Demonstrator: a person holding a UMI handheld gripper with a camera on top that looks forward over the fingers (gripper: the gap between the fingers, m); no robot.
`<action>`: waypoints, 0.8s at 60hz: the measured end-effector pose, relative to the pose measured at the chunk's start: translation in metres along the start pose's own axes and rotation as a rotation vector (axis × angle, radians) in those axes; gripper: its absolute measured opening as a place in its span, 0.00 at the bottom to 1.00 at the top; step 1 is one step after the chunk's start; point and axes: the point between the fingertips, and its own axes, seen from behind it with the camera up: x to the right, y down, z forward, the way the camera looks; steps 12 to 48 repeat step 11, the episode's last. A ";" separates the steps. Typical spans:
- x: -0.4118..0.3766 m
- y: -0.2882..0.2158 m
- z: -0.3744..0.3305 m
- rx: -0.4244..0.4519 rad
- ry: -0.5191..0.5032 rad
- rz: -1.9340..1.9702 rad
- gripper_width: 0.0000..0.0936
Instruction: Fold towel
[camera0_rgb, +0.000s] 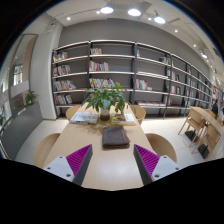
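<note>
A dark grey folded towel (115, 137) lies flat on the light wooden table (110, 165), beyond my fingers and roughly centred between them. My gripper (112, 160) is open and empty, held above the table's near part. Its two purple pads (78, 160) stand wide apart with bare tabletop between them. The towel is well ahead of the fingertips and nothing touches it.
A potted green plant (105, 98) stands at the table's far end, with papers (86, 117) beside it. Wooden chairs (163, 146) flank the table on both sides. Bookshelves (120, 75) line the back wall. More tables and chairs (200, 125) stand to the right.
</note>
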 end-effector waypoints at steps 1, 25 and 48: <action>-0.001 0.002 -0.002 -0.001 -0.001 0.003 0.89; -0.010 0.013 -0.014 -0.004 -0.013 0.013 0.89; -0.010 0.013 -0.014 -0.004 -0.013 0.013 0.89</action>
